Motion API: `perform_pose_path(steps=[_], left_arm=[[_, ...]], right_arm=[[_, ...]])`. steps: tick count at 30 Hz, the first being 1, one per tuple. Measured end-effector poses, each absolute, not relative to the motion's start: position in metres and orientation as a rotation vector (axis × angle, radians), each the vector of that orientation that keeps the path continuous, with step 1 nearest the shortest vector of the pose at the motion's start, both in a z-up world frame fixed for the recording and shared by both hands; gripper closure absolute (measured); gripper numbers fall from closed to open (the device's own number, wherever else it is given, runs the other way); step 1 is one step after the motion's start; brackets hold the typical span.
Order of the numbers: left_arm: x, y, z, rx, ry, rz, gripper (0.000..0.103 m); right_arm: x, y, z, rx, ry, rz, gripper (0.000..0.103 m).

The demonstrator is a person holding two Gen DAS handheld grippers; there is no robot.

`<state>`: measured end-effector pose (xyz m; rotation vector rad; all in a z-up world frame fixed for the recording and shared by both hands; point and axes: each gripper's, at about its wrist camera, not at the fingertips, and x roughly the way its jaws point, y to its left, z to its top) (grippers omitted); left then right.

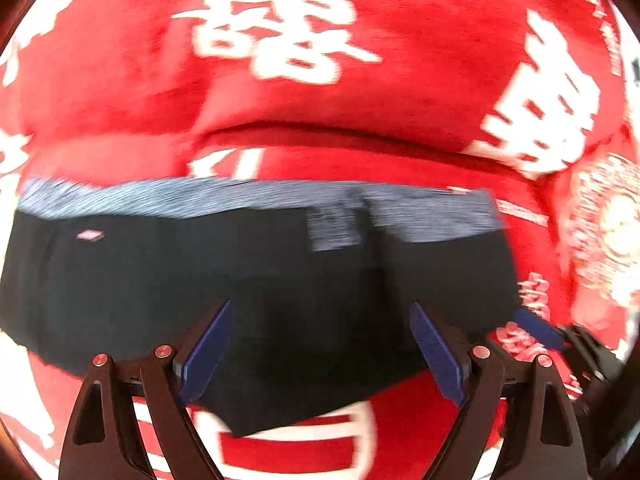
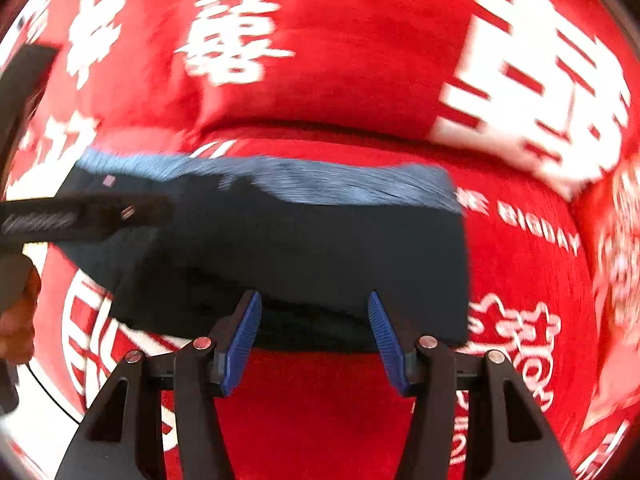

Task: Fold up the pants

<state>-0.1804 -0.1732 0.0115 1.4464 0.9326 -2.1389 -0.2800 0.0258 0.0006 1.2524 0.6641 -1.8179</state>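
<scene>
Both tongs, left (image 1: 320,344) and right (image 2: 314,340), are held released over dark folded pants (image 1: 256,292), laid on a fuzzy red blanket (image 1: 360,92).

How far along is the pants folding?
Mostly done, it seems: the pants lie as a compact dark bundle on the red cloth. Nothing is gripped; the left tool and right tool are both open at its near edge. Perhaps tidying remains.
</scene>
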Motion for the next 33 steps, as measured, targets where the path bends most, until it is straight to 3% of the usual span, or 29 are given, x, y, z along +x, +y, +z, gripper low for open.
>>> perform_pose_path(steps=[3, 5, 6, 7, 9, 10, 14, 16, 19, 28, 29, 31, 33], left_arm=[[-0.203, -0.162, 0.005, 1.508, 0.969, -2.182, 0.014], [-0.216, -0.158, -0.006, 1.541, 0.979, -2.174, 0.021], [-0.221, -0.156, -0.013, 1.565, 0.993, -2.166, 0.047], [-0.224, -0.154, -0.019, 1.608, 1.018, -2.149, 0.066], [-0.226, -0.151, -0.020, 1.651, 1.030, -2.108, 0.069], [-0.226, -0.151, -0.018, 1.651, 1.016, -2.112, 0.080], [-0.217, -0.147, -0.006, 1.661, 0.910, -2.136, 0.085], [-0.208, -0.143, -0.020, 1.706, 0.794, -2.086, 0.085], [-0.187, -0.143, -0.056, 1.782, 0.826, -1.946, 0.086], [-0.183, -0.152, -0.017, 1.568, 0.838, -1.965, 0.085], [-0.187, -0.154, -0.009, 1.546, 0.828, -1.988, 0.078], [-0.201, -0.154, 0.005, 1.489, 0.812, -2.039, 0.017], [-0.216, -0.153, 0.015, 1.407, 0.814, -2.105, 0.017]], right_arm=[[-0.305, 0.042, -0.002, 1.353, 0.575, -1.847, 0.043], [-0.313, 0.051, -0.006, 1.398, 0.536, -1.845, 0.043], [-0.317, 0.055, -0.008, 1.428, 0.511, -1.840, 0.043], [-0.321, 0.059, -0.010, 1.456, 0.482, -1.837, 0.044], [-0.326, 0.065, -0.012, 1.491, 0.440, -1.831, 0.052], [-0.328, 0.068, -0.012, 1.502, 0.426, -1.826, 0.053], [-0.337, 0.075, -0.008, 1.524, 0.380, -1.816, 0.056], [-0.340, 0.076, -0.007, 1.529, 0.359, -1.796, 0.056], [-0.345, 0.074, -0.010, 1.534, 0.333, -1.767, 0.056], [-0.411, 0.049, -0.012, 1.526, 0.243, -1.826, 0.056], [-0.418, 0.046, -0.014, 1.528, 0.234, -1.826, 0.059], [-0.430, 0.036, -0.019, 1.541, 0.218, -1.817, 0.067], [-0.439, 0.022, -0.029, 1.553, 0.195, -1.788, 0.069]])
